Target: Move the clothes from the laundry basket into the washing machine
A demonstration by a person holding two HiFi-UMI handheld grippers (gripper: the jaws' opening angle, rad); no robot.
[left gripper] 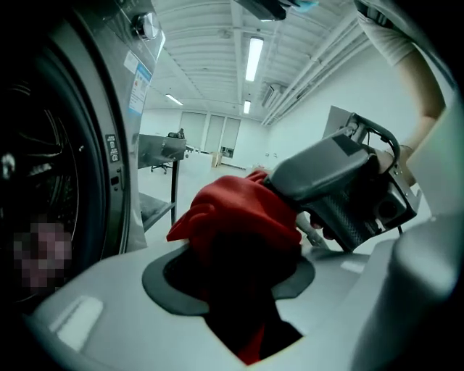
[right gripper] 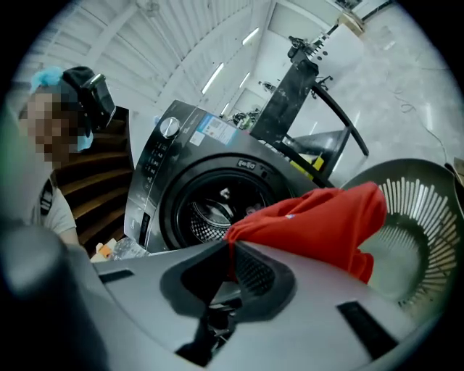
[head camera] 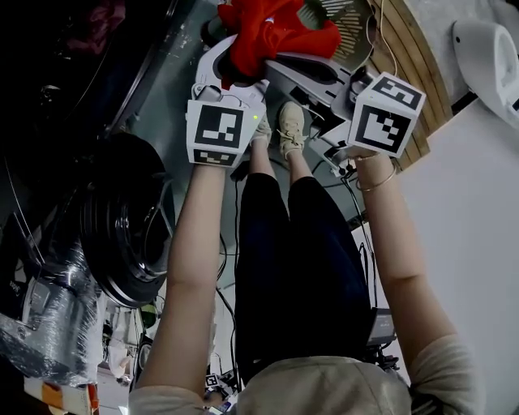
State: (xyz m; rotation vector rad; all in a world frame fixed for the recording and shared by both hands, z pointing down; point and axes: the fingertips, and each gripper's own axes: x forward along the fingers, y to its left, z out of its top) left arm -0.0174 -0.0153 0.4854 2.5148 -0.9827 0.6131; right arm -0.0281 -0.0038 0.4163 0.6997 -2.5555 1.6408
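Both grippers hold up a red garment [head camera: 272,32] at the top of the head view. Around a thick bunch of that garment [left gripper: 239,217] my left gripper [head camera: 235,65] [left gripper: 232,279] is shut, and cloth fills the gap between its jaws. My right gripper [head camera: 274,62] [right gripper: 232,261] is shut on a thin edge of the garment [right gripper: 319,217]; it also shows in the left gripper view [left gripper: 341,188]. Just behind the cloth lies the slotted laundry basket [head camera: 349,24] [right gripper: 417,232]. To the left stands the washing machine [head camera: 122,219] [right gripper: 210,196] [left gripper: 80,145], with its drum open.
The person's legs and shoes [head camera: 290,121] are below the grippers. A slatted wooden panel [head camera: 405,49] lies beside the basket, with a white object [head camera: 486,49] further right. Plastic-wrapped clutter [head camera: 49,324] sits at lower left. A black stand [right gripper: 290,94] rises behind the machine.
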